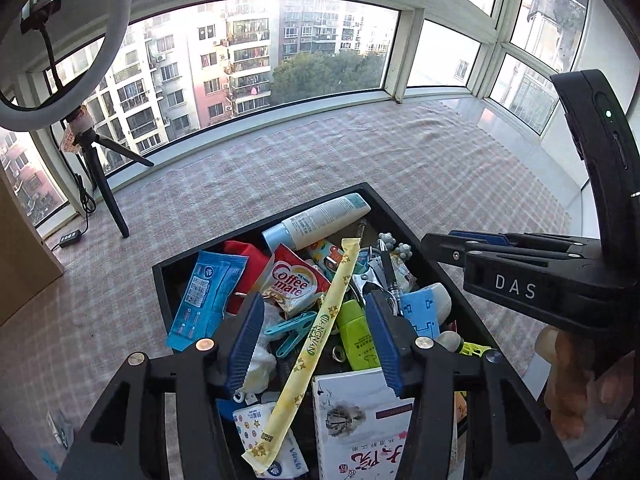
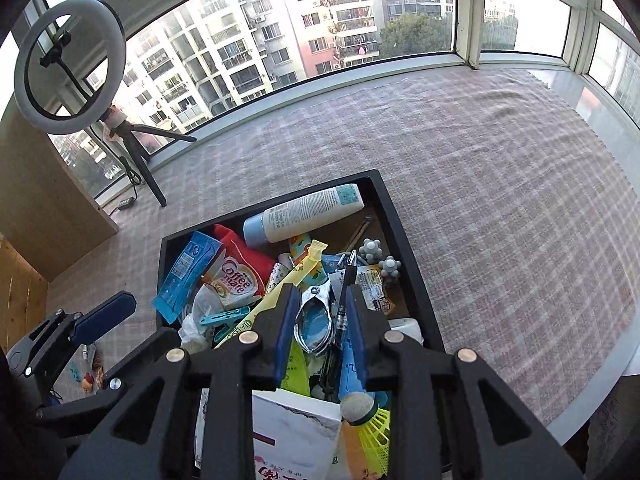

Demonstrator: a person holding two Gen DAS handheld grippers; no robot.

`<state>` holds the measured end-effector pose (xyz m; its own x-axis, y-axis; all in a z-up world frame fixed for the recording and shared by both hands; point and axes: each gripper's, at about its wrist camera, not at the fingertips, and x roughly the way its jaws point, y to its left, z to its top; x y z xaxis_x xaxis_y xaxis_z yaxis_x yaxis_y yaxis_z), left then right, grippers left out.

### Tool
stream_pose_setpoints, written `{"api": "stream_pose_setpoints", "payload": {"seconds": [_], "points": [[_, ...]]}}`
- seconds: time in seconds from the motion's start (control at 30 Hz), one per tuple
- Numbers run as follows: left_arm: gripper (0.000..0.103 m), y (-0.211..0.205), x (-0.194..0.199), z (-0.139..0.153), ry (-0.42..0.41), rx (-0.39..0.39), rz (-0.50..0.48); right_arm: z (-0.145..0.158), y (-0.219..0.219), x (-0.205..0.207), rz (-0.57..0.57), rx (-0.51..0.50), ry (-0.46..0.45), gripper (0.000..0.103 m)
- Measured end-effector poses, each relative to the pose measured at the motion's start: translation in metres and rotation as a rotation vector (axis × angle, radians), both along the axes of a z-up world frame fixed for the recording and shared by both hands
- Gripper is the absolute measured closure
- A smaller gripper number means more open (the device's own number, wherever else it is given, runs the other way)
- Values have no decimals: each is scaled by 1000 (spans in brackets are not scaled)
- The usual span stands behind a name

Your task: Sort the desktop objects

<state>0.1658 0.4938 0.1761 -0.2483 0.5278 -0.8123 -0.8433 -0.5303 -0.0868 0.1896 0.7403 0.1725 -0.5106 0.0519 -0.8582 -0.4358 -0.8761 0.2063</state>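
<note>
Hovering over the cluttered black rectangular tray (image 2: 404, 240), both tongs hang spread and pinch nothing: the right tongs (image 2: 320, 332) frame a shiny metal clip (image 2: 316, 320) and a black pen (image 2: 344, 300), while the left tongs (image 1: 316, 344) straddle a long pale-yellow floral sachet (image 1: 316, 340) beside a lime-green plastic bottle (image 1: 358, 336). Nearest the cameras lie a white printed booklet (image 1: 360, 428) and a yellow-skirted shuttlecock (image 2: 370, 416). Further in sit teal clothes pegs (image 1: 290, 330), a red-and-white creamer packet (image 1: 290, 284) and a blue foil wipes pack (image 1: 204, 296); at the far end rests a white tube with a pale-blue cap (image 2: 304, 216). Beyond, the pink checked cloth (image 2: 480, 184) on the tabletop lies bare up to the windows, with a ring light on a tripod (image 2: 70, 64) at the left. Sorting seems barely begun; the next move likely calls for one pair to lower and close on a single item, lifting it free without snagging neighbours.
</note>
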Motion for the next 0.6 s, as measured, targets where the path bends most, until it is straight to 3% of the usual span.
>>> {"api": "stream_pose_setpoints", "payload": {"seconds": [0.33, 0.6], "points": [[54, -26, -10, 2, 0, -4, 55, 5, -21, -4, 50, -16, 20, 78], [55, -89, -32, -12, -14, -27, 172, 5, -73, -19, 178, -41, 39, 78]]}}
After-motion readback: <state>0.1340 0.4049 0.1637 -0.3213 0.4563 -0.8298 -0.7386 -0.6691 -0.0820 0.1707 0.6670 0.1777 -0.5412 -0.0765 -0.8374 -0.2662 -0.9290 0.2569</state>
